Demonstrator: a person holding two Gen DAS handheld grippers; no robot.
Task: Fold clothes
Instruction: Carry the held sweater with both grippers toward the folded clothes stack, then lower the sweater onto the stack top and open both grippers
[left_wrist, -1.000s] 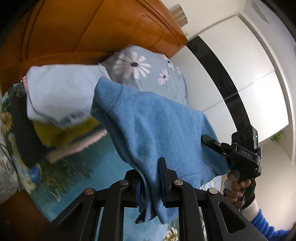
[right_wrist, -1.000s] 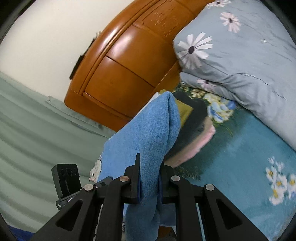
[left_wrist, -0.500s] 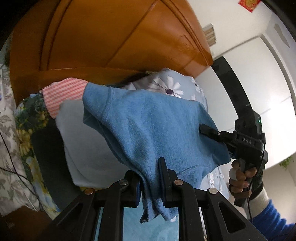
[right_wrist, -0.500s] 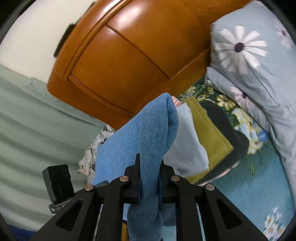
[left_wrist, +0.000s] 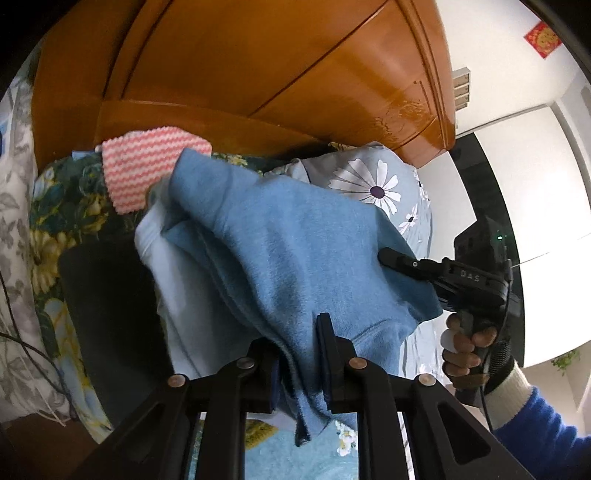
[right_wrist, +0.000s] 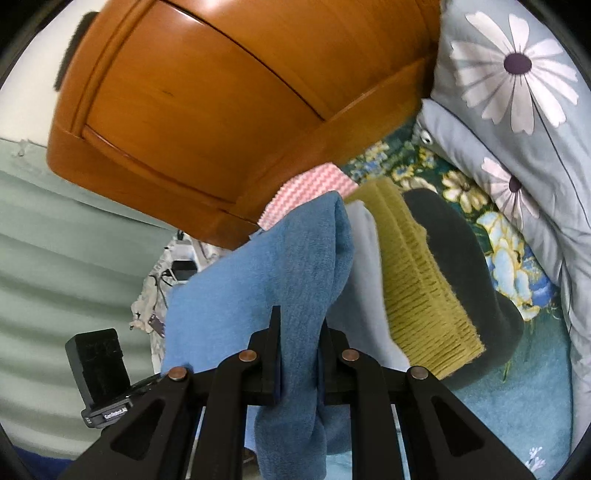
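A folded blue fleece garment (left_wrist: 295, 243) hangs between both grippers over a stack of folded clothes. My left gripper (left_wrist: 301, 354) is shut on one edge of it. My right gripper (right_wrist: 297, 343) is shut on the other edge, and shows in the left wrist view (left_wrist: 402, 264) at the right. In the right wrist view the blue garment (right_wrist: 280, 280) drapes over the stack: a pale grey piece (right_wrist: 365, 266), an olive knit (right_wrist: 417, 280), a black piece (right_wrist: 465, 273) and a pink-white striped cloth (right_wrist: 314, 184).
The wooden headboard (left_wrist: 258, 74) rises right behind the stack. A grey daisy-print pillow (right_wrist: 517, 110) lies to the right on the floral teal bedsheet (right_wrist: 517, 406). A green curtain (right_wrist: 55, 240) and cables are at the left.
Both grippers have carried the blue garment closer to the headboard and over the stack. The pink striped cloth has come into view. Both grips are unchanged.
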